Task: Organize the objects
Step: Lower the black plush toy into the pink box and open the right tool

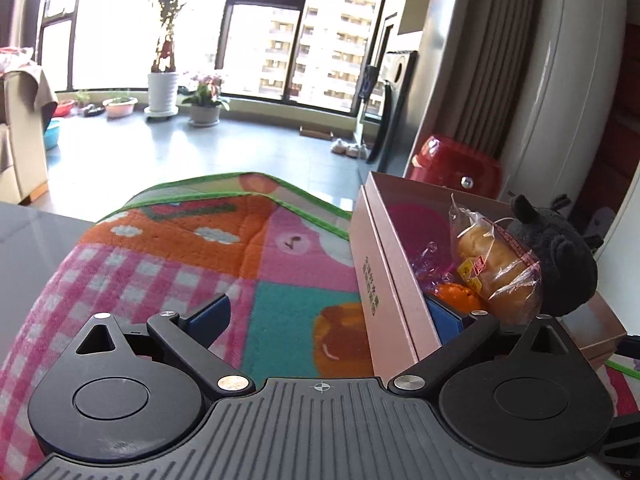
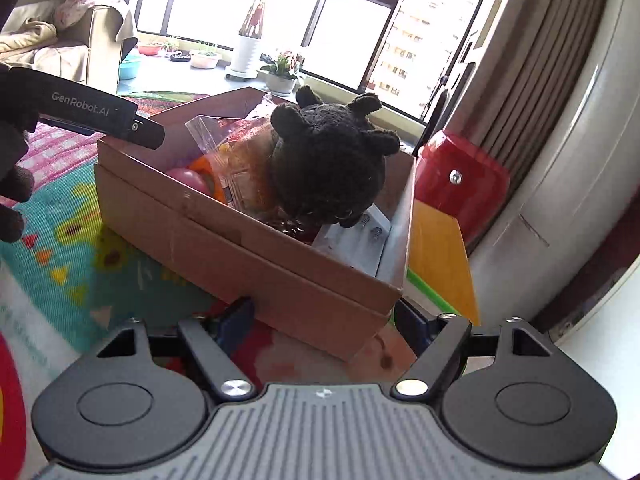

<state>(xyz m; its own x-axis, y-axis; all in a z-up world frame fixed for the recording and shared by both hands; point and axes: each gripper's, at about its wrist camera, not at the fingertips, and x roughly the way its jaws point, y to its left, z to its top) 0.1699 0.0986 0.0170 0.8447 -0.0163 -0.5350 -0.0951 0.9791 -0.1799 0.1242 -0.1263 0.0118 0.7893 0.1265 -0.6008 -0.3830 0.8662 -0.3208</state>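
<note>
A pink cardboard box (image 1: pixel 378 280) stands on a colourful play mat (image 1: pixel 180 256). In it are a black plush toy (image 1: pixel 560 260), a bagged bread roll (image 1: pixel 496 264) and an orange thing (image 1: pixel 456 294). My left gripper (image 1: pixel 328 316) is open and straddles the box's left wall, one finger inside, one outside. In the right wrist view the box (image 2: pixel 240 248) holds the plush toy (image 2: pixel 328 168), the bread bag (image 2: pixel 240 160), a pink ball (image 2: pixel 190 180) and a white part with springs (image 2: pixel 356 240). My right gripper (image 2: pixel 324 320) is open with the box's near corner between its fingers.
A red stool (image 1: pixel 456 164) and a white cabinet (image 1: pixel 560 92) stand right of the box. A yellow board (image 2: pixel 440 256) lies beside the box. Potted plants (image 1: pixel 204 100) line the window. A sofa (image 2: pixel 60 48) stands at the left. The left gripper's body (image 2: pixel 88 108) reaches over the box.
</note>
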